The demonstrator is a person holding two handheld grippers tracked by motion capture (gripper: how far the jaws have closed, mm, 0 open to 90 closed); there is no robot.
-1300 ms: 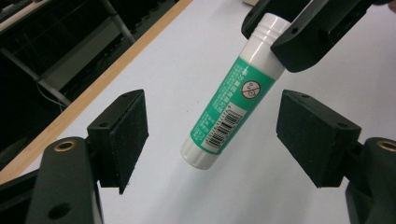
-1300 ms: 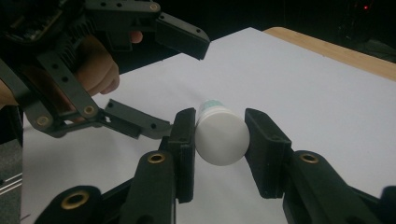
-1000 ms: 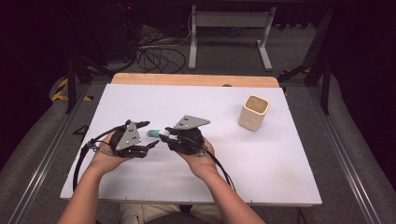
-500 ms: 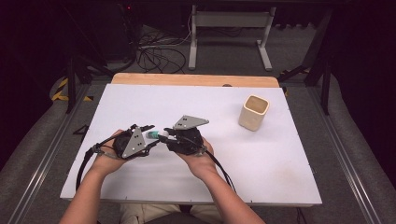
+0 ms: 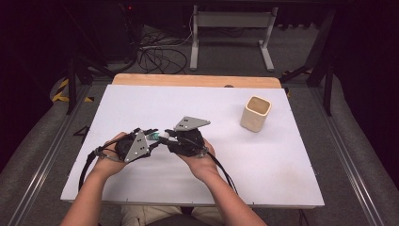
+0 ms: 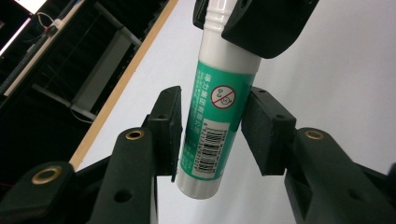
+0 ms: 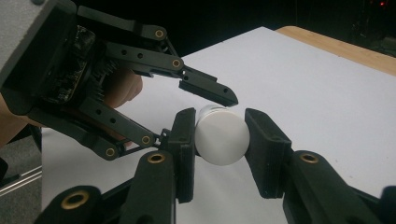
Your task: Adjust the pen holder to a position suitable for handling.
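Our right claw [image 7: 219,135] is clenched on the white cap end of a glue stick [image 6: 215,112], held off the white counter [image 5: 141,108]. Our left claw [image 6: 210,130] straddles the stick's green body, jaws parted, one pad touching at nine o'clock, the other just clear at three. A cream cup [image 5: 256,113] stands well apart at two o'clock.
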